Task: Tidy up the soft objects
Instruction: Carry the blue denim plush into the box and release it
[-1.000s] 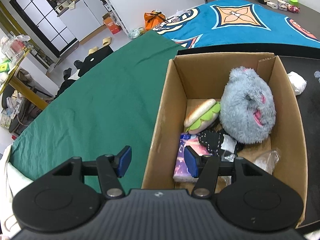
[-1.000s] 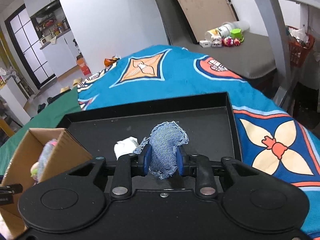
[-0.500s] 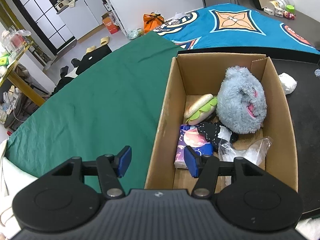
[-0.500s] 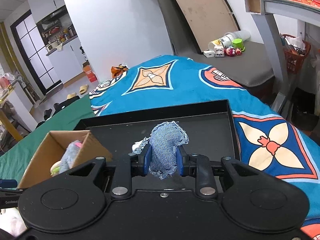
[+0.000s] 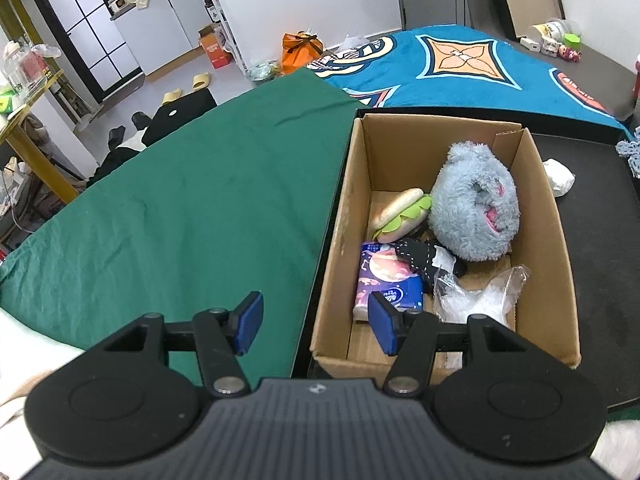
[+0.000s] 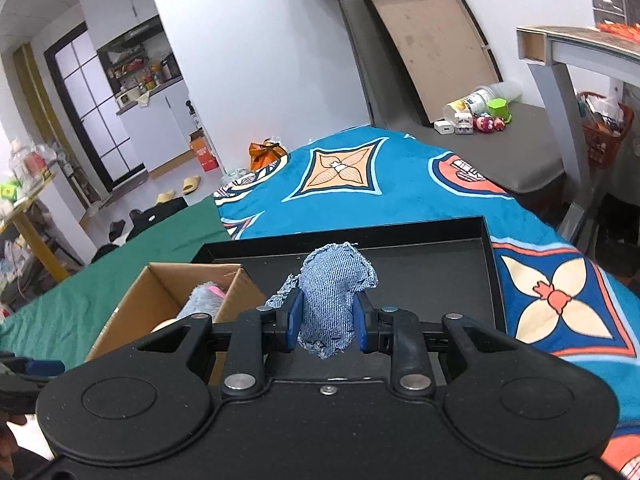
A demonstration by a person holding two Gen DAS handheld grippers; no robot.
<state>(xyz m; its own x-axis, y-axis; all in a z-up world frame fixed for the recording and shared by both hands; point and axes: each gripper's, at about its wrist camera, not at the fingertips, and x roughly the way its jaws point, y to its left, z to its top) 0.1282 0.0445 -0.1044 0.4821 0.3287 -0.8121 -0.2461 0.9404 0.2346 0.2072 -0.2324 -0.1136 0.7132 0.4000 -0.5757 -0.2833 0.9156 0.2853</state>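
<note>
The denim scrap (image 6: 328, 300) is pinched between the pads of your right gripper (image 6: 327, 326), lifted clear above the black tray (image 6: 452, 264). You are mid-carry, I judge: the scrap is picked, not yet stowed. The cardboard box (image 6: 132, 300) sits to the left in the right wrist view, already holding a grey plush toy (image 5: 476, 208). Next, swing over the box opening, then release. Your left gripper (image 5: 316, 322) stands half open and empty over the box's near corner.

Each claw (image 5: 316, 322) (image 6: 327, 322) is built of matte black plastic (silver pivot screws included) and tipped with blue pads (image 5: 249, 322).
</note>
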